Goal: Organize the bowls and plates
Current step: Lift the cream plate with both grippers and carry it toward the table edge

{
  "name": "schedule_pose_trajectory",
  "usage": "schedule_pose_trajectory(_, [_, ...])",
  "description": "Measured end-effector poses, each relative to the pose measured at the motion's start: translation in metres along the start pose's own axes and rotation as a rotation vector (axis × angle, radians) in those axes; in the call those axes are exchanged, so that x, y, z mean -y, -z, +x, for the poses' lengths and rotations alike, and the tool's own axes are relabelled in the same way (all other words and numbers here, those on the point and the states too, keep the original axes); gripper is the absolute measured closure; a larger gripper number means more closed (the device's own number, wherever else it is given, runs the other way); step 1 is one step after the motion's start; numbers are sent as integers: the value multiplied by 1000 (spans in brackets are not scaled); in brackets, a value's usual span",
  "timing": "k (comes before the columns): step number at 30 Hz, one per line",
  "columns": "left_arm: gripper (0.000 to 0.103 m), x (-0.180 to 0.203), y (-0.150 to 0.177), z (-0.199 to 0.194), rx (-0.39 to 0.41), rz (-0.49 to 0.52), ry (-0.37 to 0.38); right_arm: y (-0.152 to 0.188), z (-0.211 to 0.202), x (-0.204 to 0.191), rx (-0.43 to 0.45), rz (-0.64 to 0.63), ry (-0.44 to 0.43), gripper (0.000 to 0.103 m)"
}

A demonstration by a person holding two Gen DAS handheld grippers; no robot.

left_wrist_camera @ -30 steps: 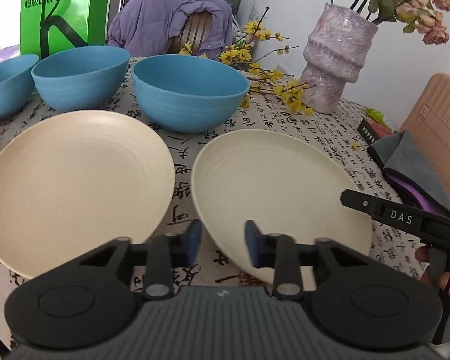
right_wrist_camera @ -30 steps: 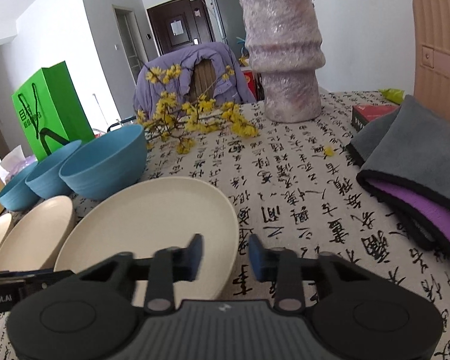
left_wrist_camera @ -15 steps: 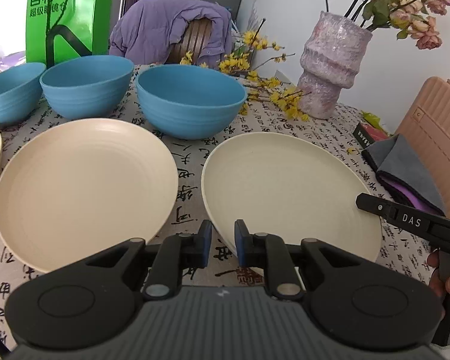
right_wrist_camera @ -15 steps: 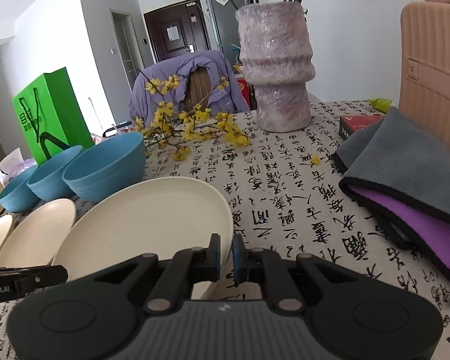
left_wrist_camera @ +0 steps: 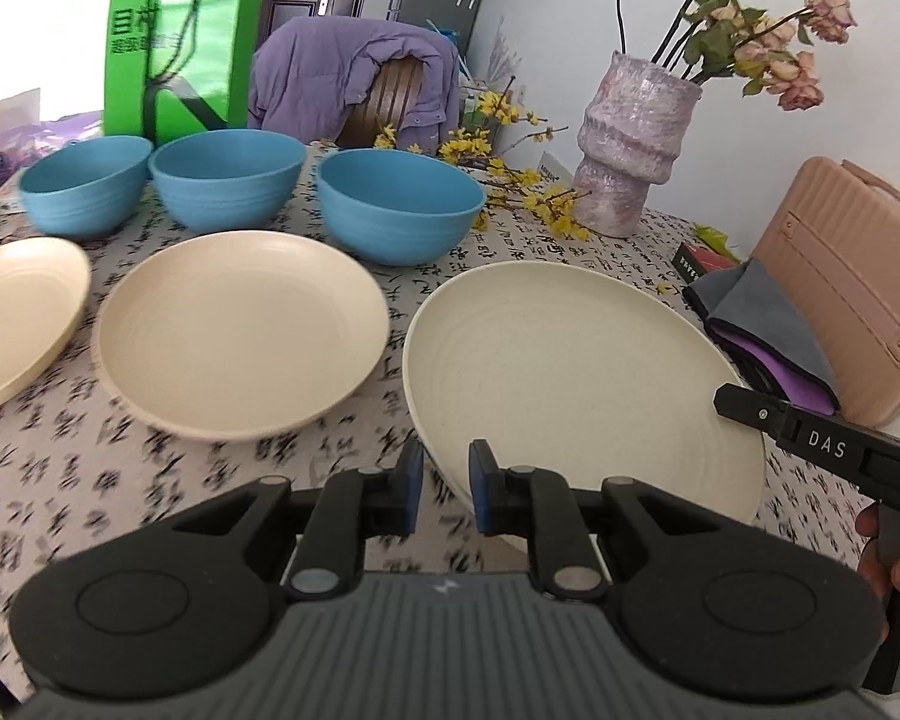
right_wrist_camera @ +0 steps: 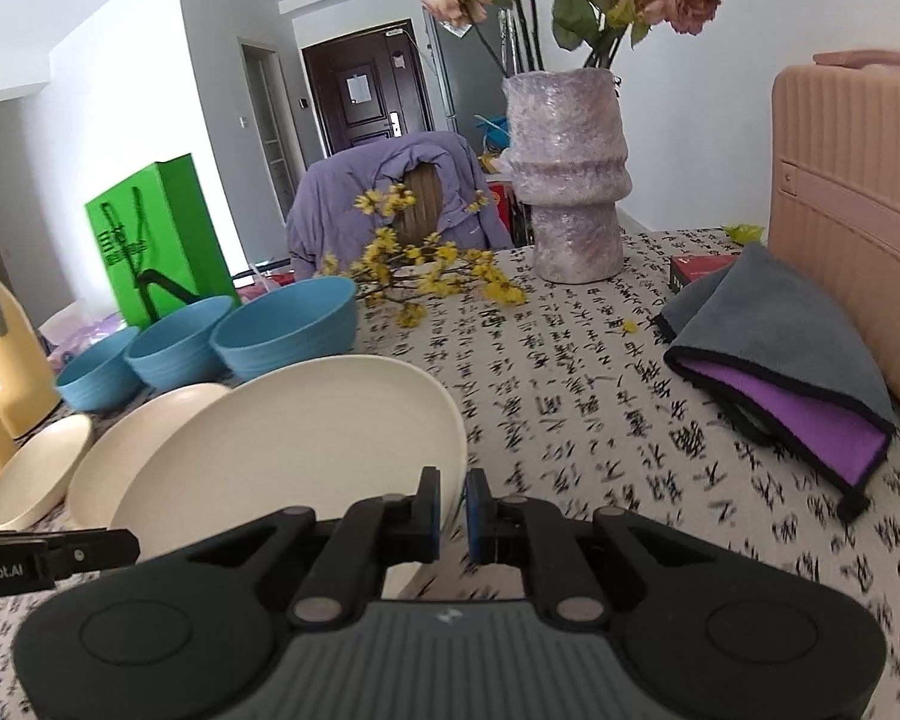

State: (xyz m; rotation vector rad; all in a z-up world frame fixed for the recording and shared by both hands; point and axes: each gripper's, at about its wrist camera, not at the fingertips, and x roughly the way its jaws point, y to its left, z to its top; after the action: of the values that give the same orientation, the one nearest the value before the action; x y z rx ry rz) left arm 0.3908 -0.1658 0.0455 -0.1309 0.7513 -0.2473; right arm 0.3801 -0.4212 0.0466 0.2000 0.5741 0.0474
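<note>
The right wrist view is showing a yellow bottle (right_wrist_camera: 3, 354) that the left view is missing. Both grippers are pinching the near cream plate (left_wrist_camera: 576, 372): the left gripper (left_wrist_camera: 441, 483) is closing narrowly on its near-left rim, the right gripper (right_wrist_camera: 450, 513) on its right edge, tilting it above the tablecloth (right_wrist_camera: 600, 372). A second ago both were standing wider apart, the plate lying flat.

Three blue bowls (left_wrist_camera: 222, 186), three cream plates (left_wrist_camera: 240, 330), one vase (left_wrist_camera: 630, 144), one green bag (left_wrist_camera: 180, 42).

Matt plates (left_wrist_camera: 570, 354), matt bowls (left_wrist_camera: 399, 210)
</note>
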Motion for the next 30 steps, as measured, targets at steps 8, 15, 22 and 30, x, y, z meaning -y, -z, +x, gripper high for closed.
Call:
schedule_pose_trajectory(8, [86,-27,31,-55,22,-8,-36,30,-37,-39,-1,2,-47,95])
schedule_pose_trajectory(15, [86,-72,63,-105,67,-68,-116,54,-51,-95,-20,-26,-122,95])
schedule_pose_trajectory(22, [86,-133,92,-148,97,-149,-201,78,-54,-165,-46,-75,-219,94])
schedule_pose_trajectory(30, [86,-193,120,-183,127,-224,-286,105,-45,-238,-93,-135,-292,94])
